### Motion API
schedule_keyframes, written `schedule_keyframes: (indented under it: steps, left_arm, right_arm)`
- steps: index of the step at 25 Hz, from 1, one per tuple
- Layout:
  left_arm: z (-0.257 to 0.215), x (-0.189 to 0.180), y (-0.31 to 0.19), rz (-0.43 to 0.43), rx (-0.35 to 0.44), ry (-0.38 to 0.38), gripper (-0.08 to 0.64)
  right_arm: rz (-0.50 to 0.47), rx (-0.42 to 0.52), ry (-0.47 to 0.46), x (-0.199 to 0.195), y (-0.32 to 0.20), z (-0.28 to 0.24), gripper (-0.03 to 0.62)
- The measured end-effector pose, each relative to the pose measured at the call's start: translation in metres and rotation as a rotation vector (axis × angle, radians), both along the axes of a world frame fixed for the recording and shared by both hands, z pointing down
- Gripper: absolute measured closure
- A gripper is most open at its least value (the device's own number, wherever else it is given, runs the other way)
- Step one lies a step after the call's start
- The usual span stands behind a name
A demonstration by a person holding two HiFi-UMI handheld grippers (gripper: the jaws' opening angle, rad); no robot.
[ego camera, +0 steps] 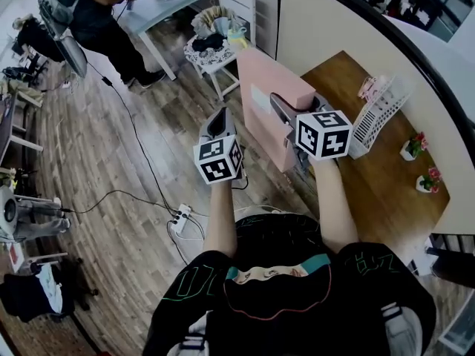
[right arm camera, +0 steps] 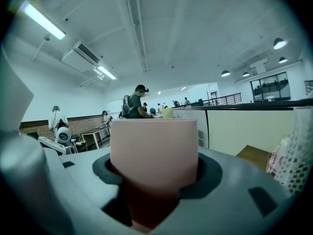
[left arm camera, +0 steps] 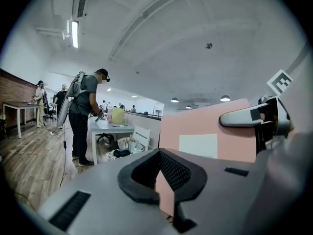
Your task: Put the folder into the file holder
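Observation:
A thick pink folder point(ego camera: 267, 106) stands upright in the air at the left edge of a wooden desk point(ego camera: 386, 176). My right gripper point(ego camera: 286, 113) is shut on its near edge; in the right gripper view the folder point(right arm camera: 154, 151) fills the space between the pads of the right gripper point(right arm camera: 154, 180). My left gripper point(ego camera: 220, 124) hangs just left of the folder, apart from it, open and holding nothing. The left gripper view shows the left gripper point(left arm camera: 159, 180) with the folder point(left arm camera: 210, 131) beyond it. A white mesh file holder point(ego camera: 378, 113) stands on the desk to the right, also at the edge of the right gripper view as the file holder point(right arm camera: 298, 160).
Two small flower pots point(ego camera: 413, 147) point(ego camera: 429, 178) sit on the desk by a cream partition wall point(ego camera: 334, 28). A white chair with clutter point(ego camera: 219, 43) stands behind the folder. A person point(ego camera: 96, 21) works at a far table. Cables and a power strip point(ego camera: 180, 217) lie on the wooden floor.

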State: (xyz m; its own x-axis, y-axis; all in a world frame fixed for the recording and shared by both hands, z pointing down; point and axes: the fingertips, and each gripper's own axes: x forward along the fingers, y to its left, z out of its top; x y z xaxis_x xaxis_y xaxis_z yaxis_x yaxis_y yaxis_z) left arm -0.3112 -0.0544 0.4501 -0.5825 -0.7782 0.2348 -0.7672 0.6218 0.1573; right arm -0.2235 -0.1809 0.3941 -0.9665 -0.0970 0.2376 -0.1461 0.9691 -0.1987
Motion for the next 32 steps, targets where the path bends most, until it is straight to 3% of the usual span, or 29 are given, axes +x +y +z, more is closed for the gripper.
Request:
schedule_keyframes:
  steps: [7,18,32]
  left_arm:
    - [-0.023,-0.011,-0.044,0.078,0.029,-0.034,0.559]
    - [-0.037,0.011,-0.127,0.325,0.055,-0.046,0.559]
    - [-0.038,0.115,-0.206,0.641,0.107,0.000,0.559]
  right_arm:
    - [0.107,0.033,-0.026,0.006,-0.043,-0.022,0.307]
    - [0.371,0.071,-0.082,0.059,-0.101,-0.051,0.308]
    - [0.687,0.151,-0.076,0.189,-0.125,-0.086,0.308]
